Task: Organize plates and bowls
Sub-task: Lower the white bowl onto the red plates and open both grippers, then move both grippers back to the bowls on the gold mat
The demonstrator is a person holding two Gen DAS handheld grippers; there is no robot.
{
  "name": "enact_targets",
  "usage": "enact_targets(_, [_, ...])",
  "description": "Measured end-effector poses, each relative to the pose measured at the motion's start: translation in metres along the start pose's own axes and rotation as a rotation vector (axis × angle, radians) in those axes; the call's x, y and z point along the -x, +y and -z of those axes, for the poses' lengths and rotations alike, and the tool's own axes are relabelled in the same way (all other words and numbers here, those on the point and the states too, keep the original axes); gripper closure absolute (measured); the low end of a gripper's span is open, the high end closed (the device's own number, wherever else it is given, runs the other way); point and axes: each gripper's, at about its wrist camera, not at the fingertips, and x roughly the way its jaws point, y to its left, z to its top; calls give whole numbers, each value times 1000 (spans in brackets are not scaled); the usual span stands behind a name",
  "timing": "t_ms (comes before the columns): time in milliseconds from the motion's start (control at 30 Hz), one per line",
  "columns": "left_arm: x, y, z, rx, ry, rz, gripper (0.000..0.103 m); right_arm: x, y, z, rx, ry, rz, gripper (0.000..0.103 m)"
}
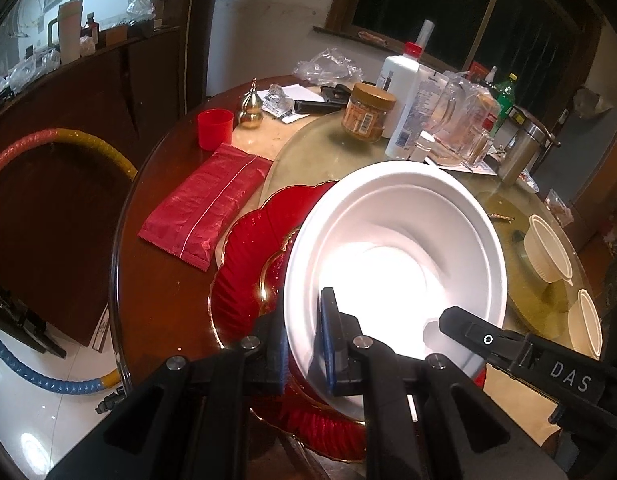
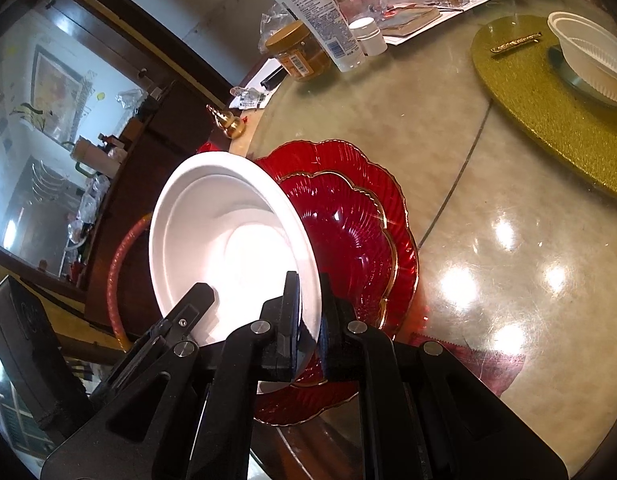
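A large white bowl (image 1: pixel 392 240) hangs tilted just above two stacked red scalloped plates (image 1: pixel 248 256), a smaller one on a larger one. My left gripper (image 1: pixel 304 344) is shut on the bowl's near-left rim. The right gripper's fingertips (image 1: pixel 456 320) reach onto the opposite rim. In the right wrist view my right gripper (image 2: pixel 312 320) is shut on the white bowl's (image 2: pixel 228 240) rim, the left gripper's fingers (image 2: pixel 196 300) come in from the left, and the red plates (image 2: pixel 356 240) lie under it. Two small cream bowls (image 1: pixel 546 250) stand at the right; one ribbed bowl (image 2: pixel 592 68) sits on a gold mat (image 2: pixel 548 120).
A red foil packet (image 1: pixel 206 208), red cup (image 1: pixel 215 128) and gold gourd ornament (image 1: pixel 250 106) lie left of the plates. A jar (image 1: pixel 366 112), bottles (image 1: pixel 400 92) and clutter crowd the far side. The round table's edge (image 1: pixel 116 280) is close on the left.
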Motion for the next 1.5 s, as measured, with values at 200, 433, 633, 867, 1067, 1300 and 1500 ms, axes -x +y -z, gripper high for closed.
enact_targets(200, [-5,0,1,0,14,-9,89,-2,4,-1,34,2,45,94])
enact_targets(433, [-5,2,1,24,9,-18,87,1,9,-1,75,-27,97,92])
enact_targets(633, [-3,6,0,40,4,-35,77,13,5,-2,66,-52,97,80])
enact_targets(867, [19,1,-3,30,-126,-77,37,35,2,-1,72,-115,90,69])
enact_targets(1067, [39,-9,-6,18,-223,-50,23,59,-19,1,19,-197,22,50])
enact_targets(1300, [45,-47,0,-99,-255,3,23,90,-69,7,-86,-270,-6,38])
enact_targets(1500, [38,-87,12,-216,-208,64,22,106,-121,9,-209,-277,3,38])
